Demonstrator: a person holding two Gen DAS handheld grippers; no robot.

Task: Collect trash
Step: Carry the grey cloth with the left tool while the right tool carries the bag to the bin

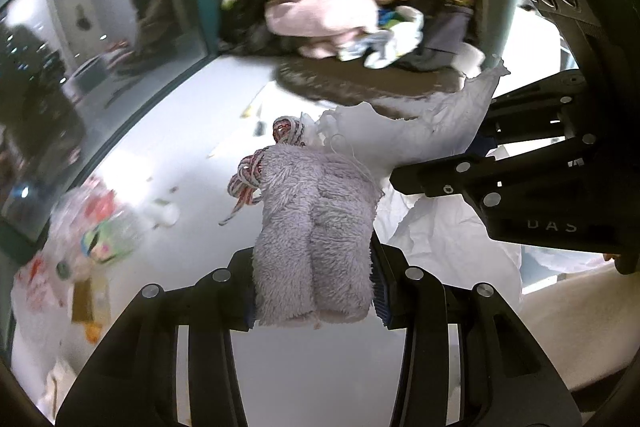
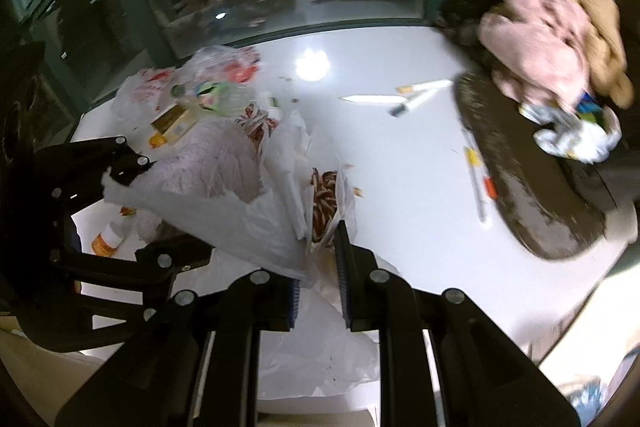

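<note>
While my left claw (image 1: 316,291) is clenched on a folded grey towel rag (image 1: 316,227), the rag stands up between the blue pads and fills the middle of the left wrist view. A red-and-white patterned cord (image 1: 248,179) trails from the rag's far end toward ten o'clock. My right claw (image 2: 318,291) pinches the edge of a white plastic bag (image 2: 240,223), its pads close together with the thin film caught between them. From the left wrist view that same claw reaches in from three o'clock, and the bag's torn rim rises just beside the rag at one o'clock. From the right wrist view the rag sits at the bag's open mouth at ten o'clock, touching the rim; I cannot tell how far in it is.

On the white bench (image 2: 400,195) more trash lies loose: a heap of clear wrappers (image 2: 208,83) with a yellow box at eleven o'clock, an orange pill bottle (image 2: 106,241) at nine o'clock, and white markers (image 2: 420,95) near one o'clock. A dark bag (image 2: 532,203) holding pink and tan plush toys (image 2: 540,55) sits at two o'clock. A green-framed window (image 2: 280,7) backs the bench at twelve o'clock.
</note>
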